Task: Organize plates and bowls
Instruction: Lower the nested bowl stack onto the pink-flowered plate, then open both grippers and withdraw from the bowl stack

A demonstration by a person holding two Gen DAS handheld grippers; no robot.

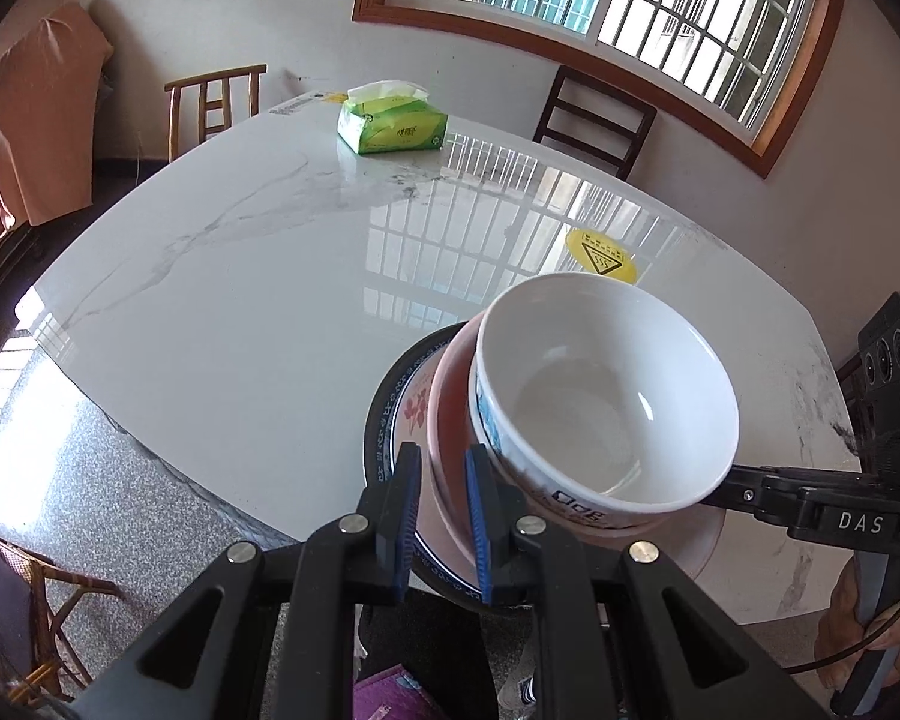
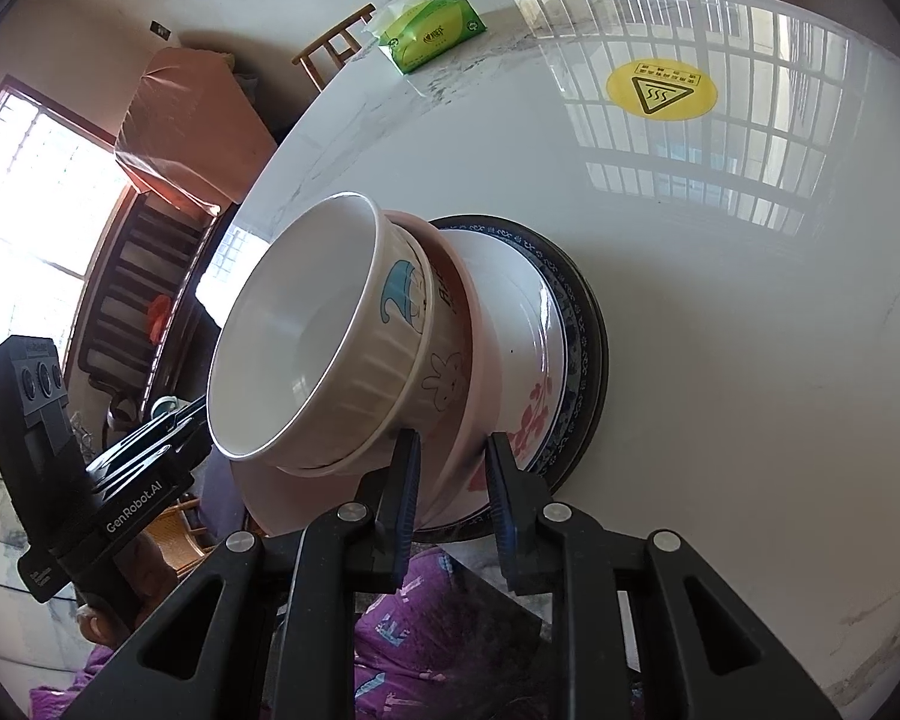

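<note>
the stack of dishes sits at the near edge of the white marble surface (image 1: 222,276), well apart from the green tissue pack (image 1: 393,123) at the far side. taking the dark-rimmed plate (image 1: 384,408) at the bottom as the landmark: a plate with a red flower print (image 2: 531,414) lies on it, a pink bowl (image 1: 447,396) rests in that plate, and a white bowl (image 1: 606,396) with blue cartoon print is nested in the pink bowl.

left gripper (image 1: 444,516): jaws nearly together, clamped on the near rim of the pink bowl, whose edge passes between the blue pads.

right gripper (image 2: 453,492): jaws opening, with the rim of the pink bowl and the flower plate between them; the pads stand slightly clear of the rim on both sides, and contact cannot be confirmed.

orientation: both bowls have their mouths upward, tilted relative to the dark-rimmed plate, the white bowl leaning toward the left gripper side. the plates lie flat on the surface. a yellow round warning sticker (image 2: 660,93) lies beyond the dark-rimmed plate.
</note>
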